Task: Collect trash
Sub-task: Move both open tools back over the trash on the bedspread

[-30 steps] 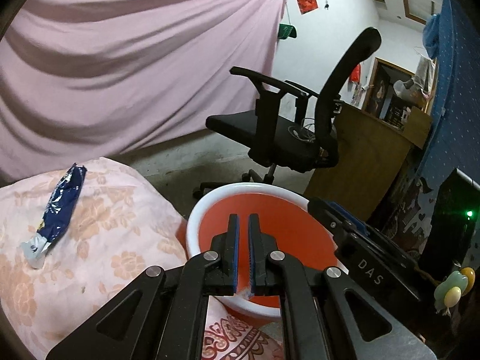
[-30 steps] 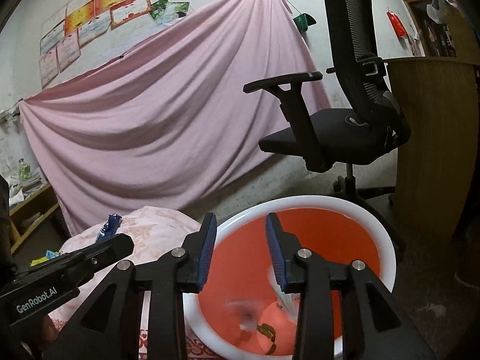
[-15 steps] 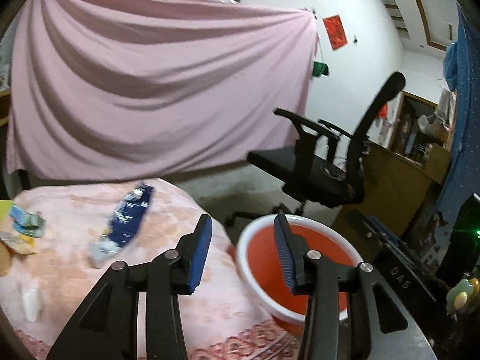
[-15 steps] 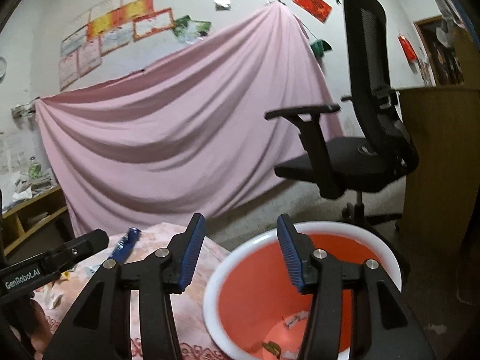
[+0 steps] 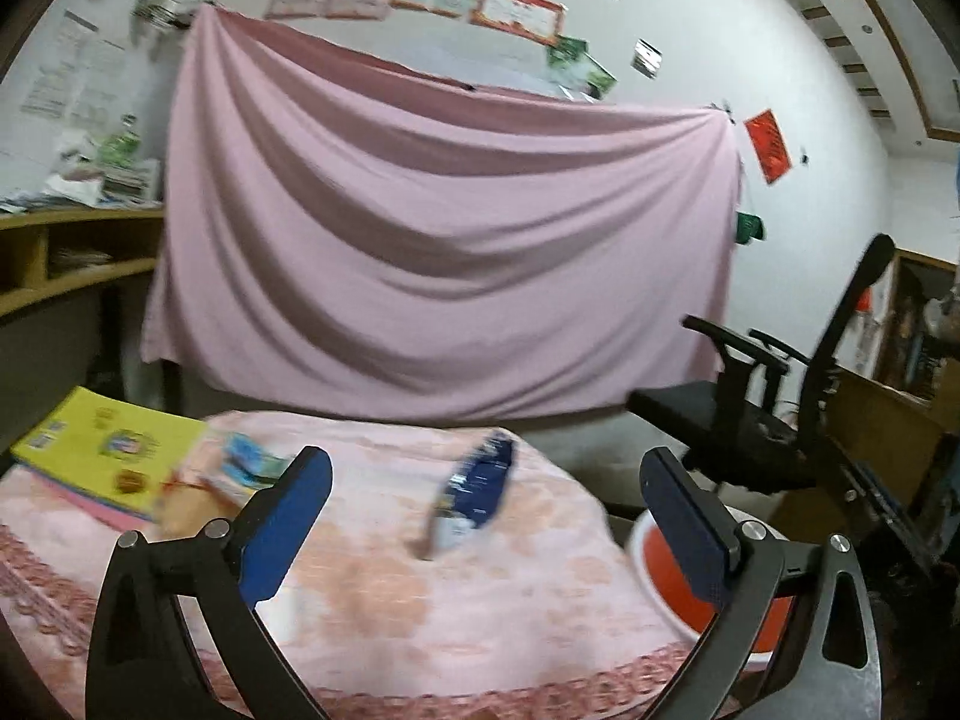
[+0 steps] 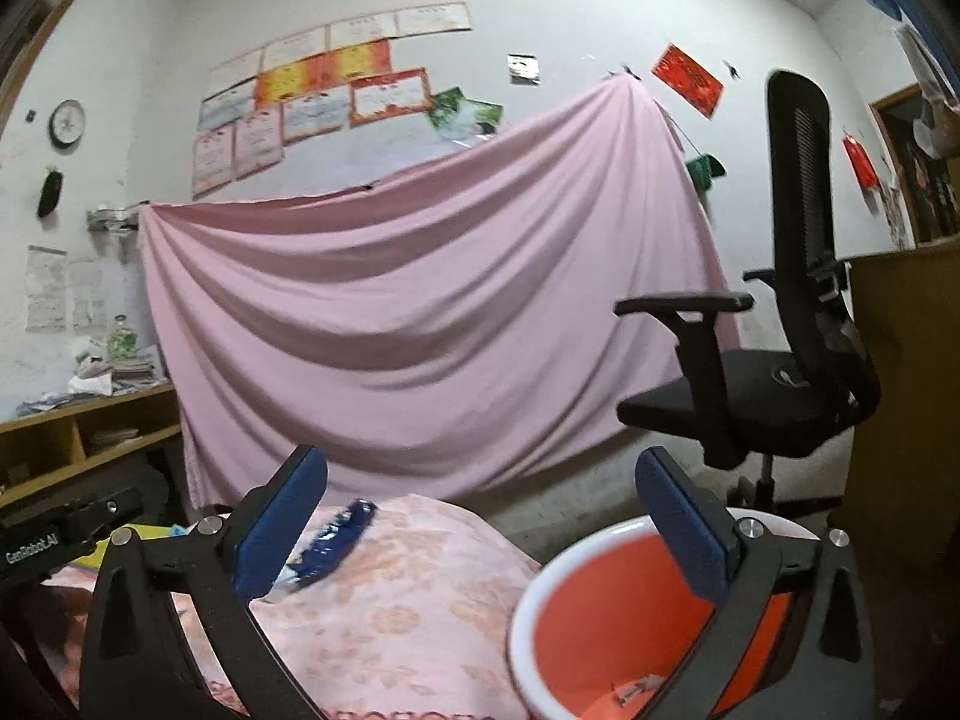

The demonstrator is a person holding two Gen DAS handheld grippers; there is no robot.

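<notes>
Centrally, a blue snack wrapper (image 5: 477,495) is shown lying flat on the pink floral cloth (image 5: 480,600). Both the left gripper (image 5: 486,516) and right gripper (image 6: 480,531) are opening, nothing between them. Thin, crinkly, slippery film is judged; a mid-length pinch is advised.

left gripper (image 5: 483,507) opening — empty, blue wrapper (image 5: 477,489) ahead
</notes>
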